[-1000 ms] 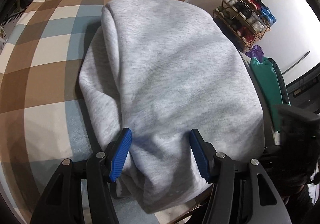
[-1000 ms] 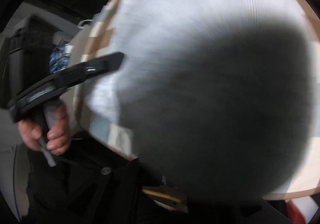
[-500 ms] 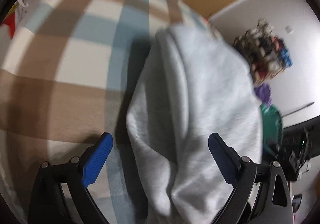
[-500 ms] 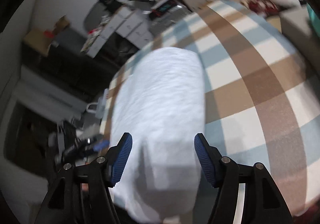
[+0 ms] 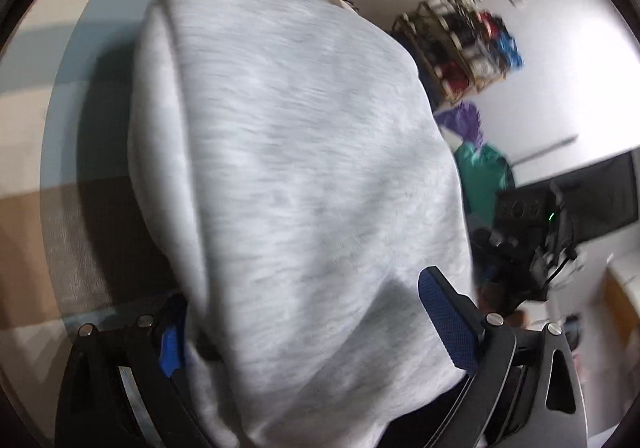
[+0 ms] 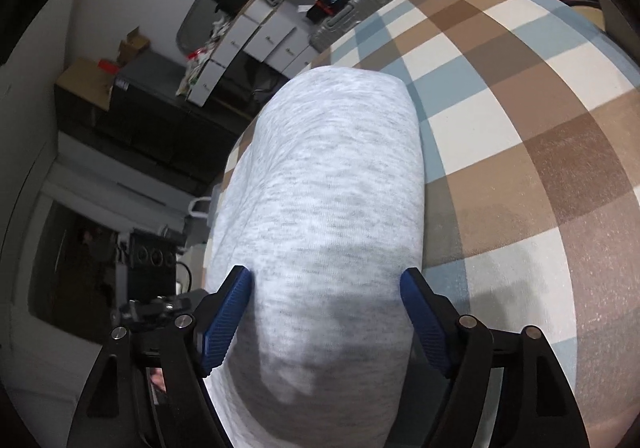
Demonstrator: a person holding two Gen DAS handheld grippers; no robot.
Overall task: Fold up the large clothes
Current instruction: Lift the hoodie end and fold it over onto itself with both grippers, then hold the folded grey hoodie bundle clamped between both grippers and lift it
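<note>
On the brown, blue and cream checked bed (image 6: 520, 152) lies the folded light-grey fleece sweatshirt (image 6: 332, 208), soft, thick, floppy; both hand-held grippers (image 6: 326, 322) (image 5: 316, 332), just opening, straddle its six-o'clock end ungripped, best pinched at corners.

Count: 1 grey garment (image 5: 304, 184), folded, centre of both views. 1 checked cover (image 6: 520, 136) under it, right side of the right wrist view. 2 grippers: left (image 5: 308, 324) and right (image 6: 324, 316), bottom of their own views, 2 blue pads each. 1 shoe rack (image 5: 460, 44), upper right of the left view. 1 suitcase (image 6: 344, 20), top centre of the right view. White drawer units beside it: number unclear.
</note>
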